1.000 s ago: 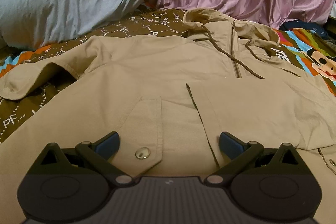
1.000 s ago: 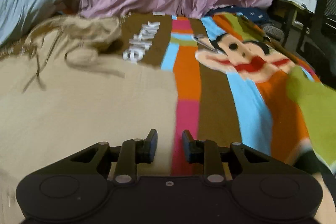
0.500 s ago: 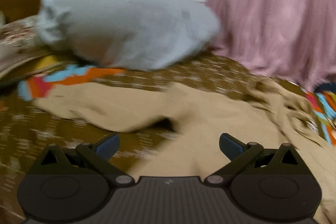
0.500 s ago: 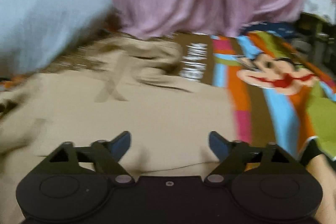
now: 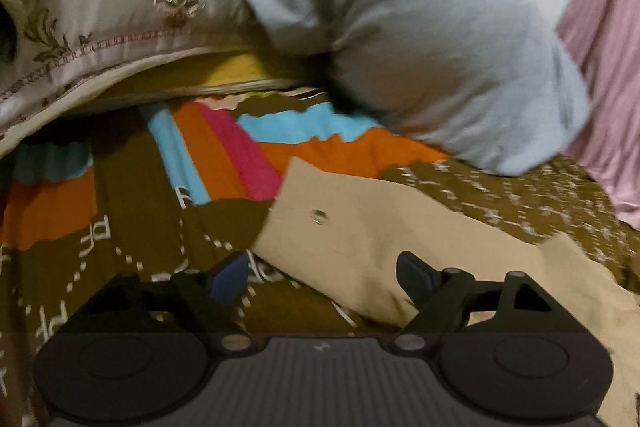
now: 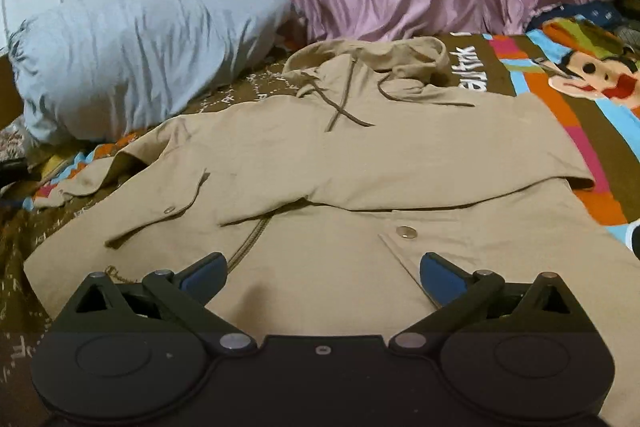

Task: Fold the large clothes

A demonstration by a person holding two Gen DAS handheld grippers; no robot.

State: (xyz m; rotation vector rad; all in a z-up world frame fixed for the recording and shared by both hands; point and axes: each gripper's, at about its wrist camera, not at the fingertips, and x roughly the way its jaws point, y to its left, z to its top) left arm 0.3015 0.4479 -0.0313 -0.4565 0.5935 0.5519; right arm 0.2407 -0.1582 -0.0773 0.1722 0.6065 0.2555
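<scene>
left gripper: jaws just narrowing, nothing pinched, tan sleeve ahead | right gripper: just spread wide, released, jacket below

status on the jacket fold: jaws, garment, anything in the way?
Left gripper jaws open, just narrowing over the sleeve. Right gripper jaws just opened wide, empty. Tan jacket flat on bedspread, one sleeve folded across. Grey pillow beside the far sleeve.

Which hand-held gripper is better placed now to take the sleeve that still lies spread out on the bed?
The left hand-held gripper, probably. Its open jaws hover just over the sleeve's cuff end. The right hand-held gripper, also open, faces the jacket's body, with that sleeve far off to its side.
</scene>
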